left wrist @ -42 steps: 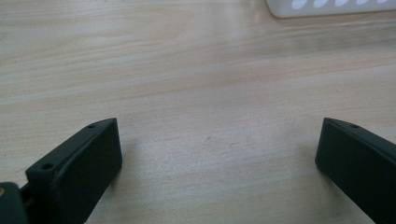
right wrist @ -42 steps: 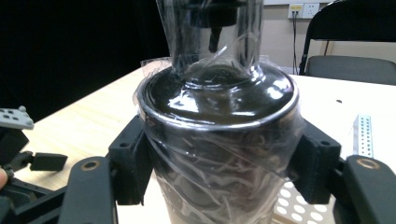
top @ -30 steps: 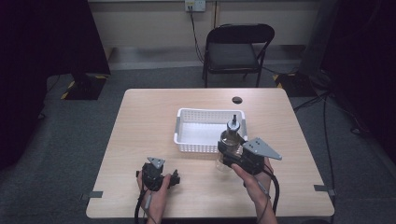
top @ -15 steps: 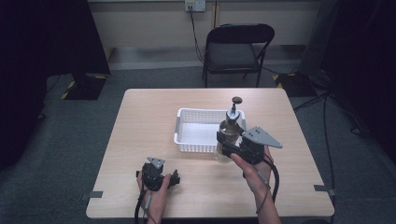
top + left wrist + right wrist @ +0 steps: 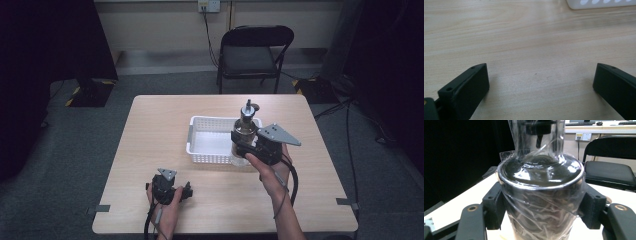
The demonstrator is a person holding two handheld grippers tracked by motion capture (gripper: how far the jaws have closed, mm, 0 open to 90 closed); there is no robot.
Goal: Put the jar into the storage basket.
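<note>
Right gripper lifted above the desk, fingers clenched on both sides of a glass bottle wrapped in clear film. Bottle upright, held over the right edge of the white basket, its narrow neck and dark top rising above the gripper. Basket near the middle of the desk, slightly to the right. Left gripper low at the near left part of the desk, pointing right, fingers spread wide with only bare wood between them. Black folding chair on the floor beyond the far edge
</note>
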